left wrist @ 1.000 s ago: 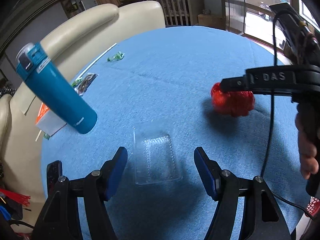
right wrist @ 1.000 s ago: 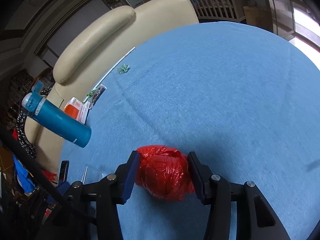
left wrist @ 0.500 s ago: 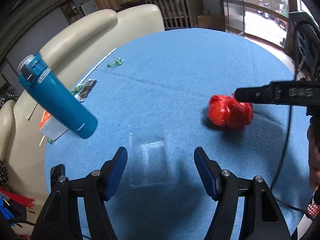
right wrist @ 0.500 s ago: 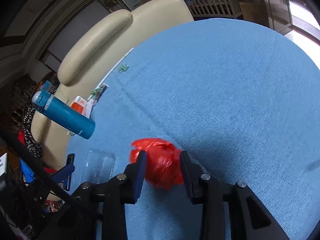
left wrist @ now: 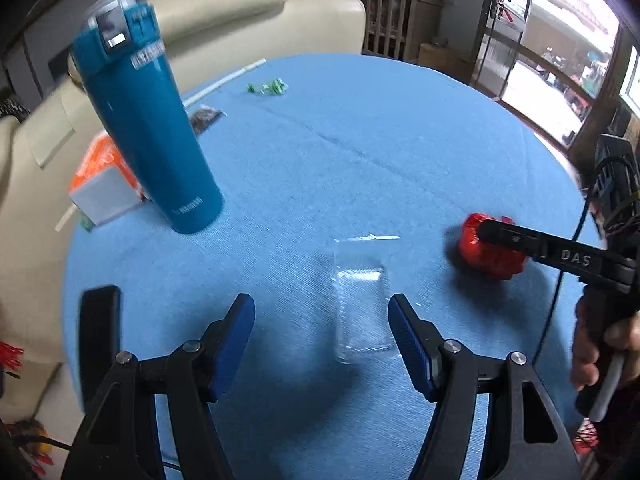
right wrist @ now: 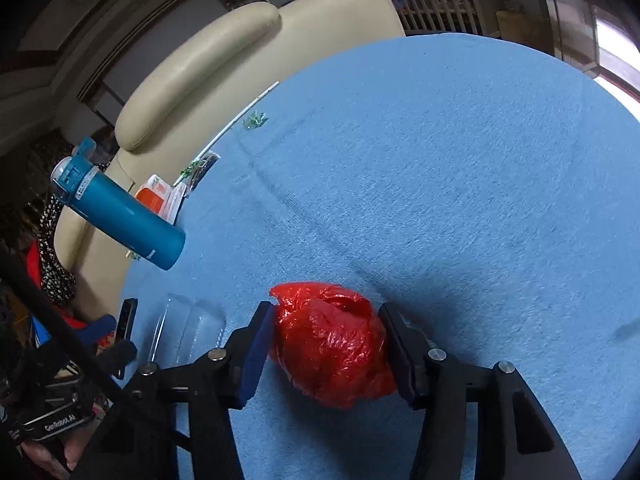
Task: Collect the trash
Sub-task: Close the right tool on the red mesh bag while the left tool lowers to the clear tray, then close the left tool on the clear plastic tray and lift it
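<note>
Gripping: right gripper has the crumpled red plastic bag between its blue pads, jaws opening; the bag lies on the blue tablecloth
Left gripper: jaws apart, nothing clamped; clear plastic tray lies empty between the fingers, nearer the right one
Teal flask: upright, lid shut, contents unseen; orange-and-white carton just behind it
Change: tray now sits right of centre in the left view; flask looms larger
</note>
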A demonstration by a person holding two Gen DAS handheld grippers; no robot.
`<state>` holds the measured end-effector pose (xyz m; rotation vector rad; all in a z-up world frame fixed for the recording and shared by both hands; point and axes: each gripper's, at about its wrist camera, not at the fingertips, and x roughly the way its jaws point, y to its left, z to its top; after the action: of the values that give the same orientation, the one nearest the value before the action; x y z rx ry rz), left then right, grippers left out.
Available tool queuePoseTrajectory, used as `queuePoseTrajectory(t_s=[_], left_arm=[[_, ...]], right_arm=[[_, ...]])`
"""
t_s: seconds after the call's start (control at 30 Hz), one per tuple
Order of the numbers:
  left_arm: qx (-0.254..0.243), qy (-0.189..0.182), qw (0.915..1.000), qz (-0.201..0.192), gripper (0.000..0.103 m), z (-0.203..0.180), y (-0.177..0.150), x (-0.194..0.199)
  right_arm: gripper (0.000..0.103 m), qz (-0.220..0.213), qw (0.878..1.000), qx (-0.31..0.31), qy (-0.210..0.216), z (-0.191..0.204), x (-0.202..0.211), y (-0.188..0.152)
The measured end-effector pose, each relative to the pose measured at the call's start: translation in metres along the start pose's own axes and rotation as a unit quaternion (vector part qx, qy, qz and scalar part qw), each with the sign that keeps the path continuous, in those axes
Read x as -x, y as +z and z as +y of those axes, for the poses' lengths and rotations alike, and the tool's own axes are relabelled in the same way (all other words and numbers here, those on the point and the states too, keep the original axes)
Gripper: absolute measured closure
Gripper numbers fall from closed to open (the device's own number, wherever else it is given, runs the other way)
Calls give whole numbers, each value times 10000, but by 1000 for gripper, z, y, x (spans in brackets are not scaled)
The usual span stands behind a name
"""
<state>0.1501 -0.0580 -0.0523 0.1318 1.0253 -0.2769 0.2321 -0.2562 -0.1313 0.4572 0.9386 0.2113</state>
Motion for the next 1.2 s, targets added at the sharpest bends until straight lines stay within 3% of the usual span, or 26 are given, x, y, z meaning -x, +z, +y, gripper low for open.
queuePoseTrajectory(t_s=[0.13,0.6,0.63,0.7,0.73,0.93,1.2], left_arm=[[-57,-341,9994,40,31,-11,-2,-2],[42,-492,9974,526,31,-24,-3,-42],[88,-534,9972,522,32,-22,-3,-43],[183,-584,9968,506,46,-17,-4,-44],[215,-614,9966,514,46,-16,-5,-44],[267,-639,9973,247,46,-17,-15,-22],[-124,-395,9986,-327,46,-48,-20,33]], right_arm=[[52,-8,10000,47,-32,3,3,-5],[56,-68,9995,-291,102,1,36,-36],[56,-82,9994,-315,121,1,40,-40],[56,-109,9992,-354,144,2,46,-45],[56,-126,9991,-372,151,2,49,-47],[56,-265,9985,-438,176,3,71,-61],[56,-621,9969,-412,235,6,114,-74]])
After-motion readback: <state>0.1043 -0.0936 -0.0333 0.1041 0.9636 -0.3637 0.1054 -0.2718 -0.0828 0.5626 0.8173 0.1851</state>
